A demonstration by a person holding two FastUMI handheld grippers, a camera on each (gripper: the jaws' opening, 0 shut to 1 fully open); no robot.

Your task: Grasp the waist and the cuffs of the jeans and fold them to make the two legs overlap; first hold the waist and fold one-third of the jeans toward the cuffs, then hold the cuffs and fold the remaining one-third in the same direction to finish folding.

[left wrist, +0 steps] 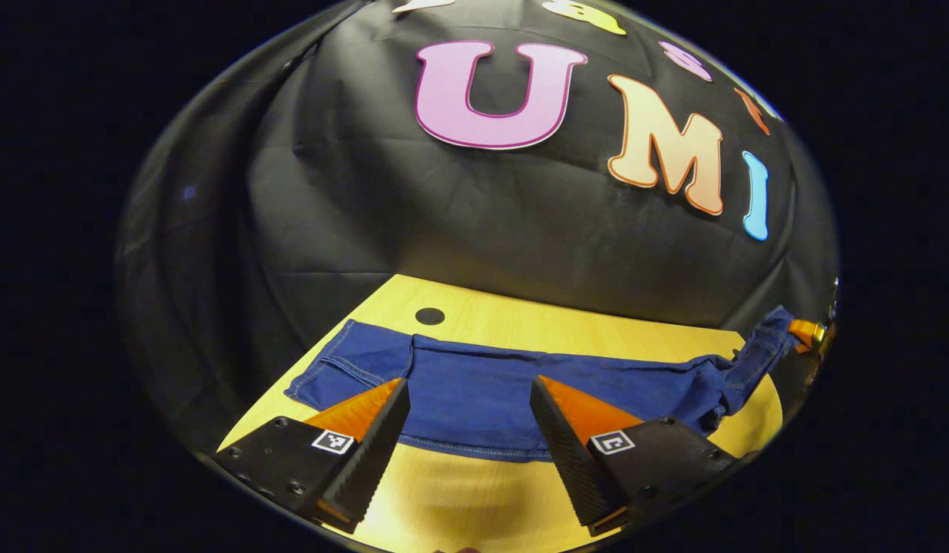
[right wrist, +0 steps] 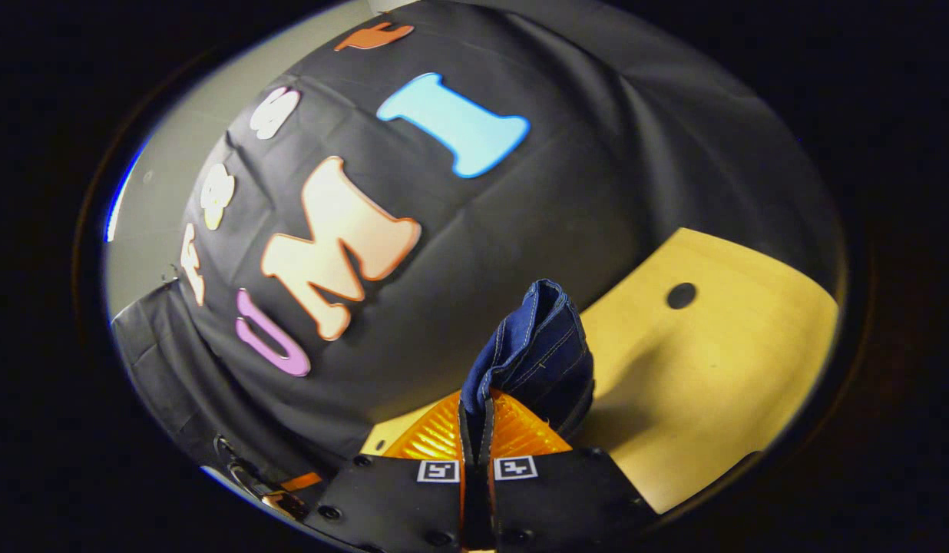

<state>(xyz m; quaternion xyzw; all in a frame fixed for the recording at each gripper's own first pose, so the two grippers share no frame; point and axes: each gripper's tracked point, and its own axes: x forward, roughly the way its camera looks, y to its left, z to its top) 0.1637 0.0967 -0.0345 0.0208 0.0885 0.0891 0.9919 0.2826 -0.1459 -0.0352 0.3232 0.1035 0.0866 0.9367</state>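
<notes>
**One end of jeans pinched and lifted by right gripper; left gripper open, not yet on the cloth**

The jeans (left wrist: 513, 384) are seen in the left gripper view laid in a long strip across the wooden table (left wrist: 597, 326), left to right, already narrow enough that the two legs are judged to overlap. The left end lies flat near the table's left edge; the right end is raised off the board and bunched at the far right. Which end is waist and which cuffs cannot be told for sure.

The step in hand is judged to be the first one-third fold, only just begun at the lifted end.

The right gripper (right wrist: 476, 418) is clamped on a bunched fold of denim (right wrist: 532, 346), both fingers pressed together with the cloth standing up between them. It is tilted steeply, so the table is seen sloping away at the right. A dark round hole (right wrist: 681, 295) in the board is seen beyond.

The left gripper (left wrist: 470, 418) is held low over the near edge of the jeans, fingers wide apart, nothing between them; contact with the cloth cannot be confirmed.

Next move, as judged: the left gripper is to be brought down and closed on the same end's other corner, so the end can be carried evenly along the strip. With one corner held alone, a skewed fold is a risk.
</notes>
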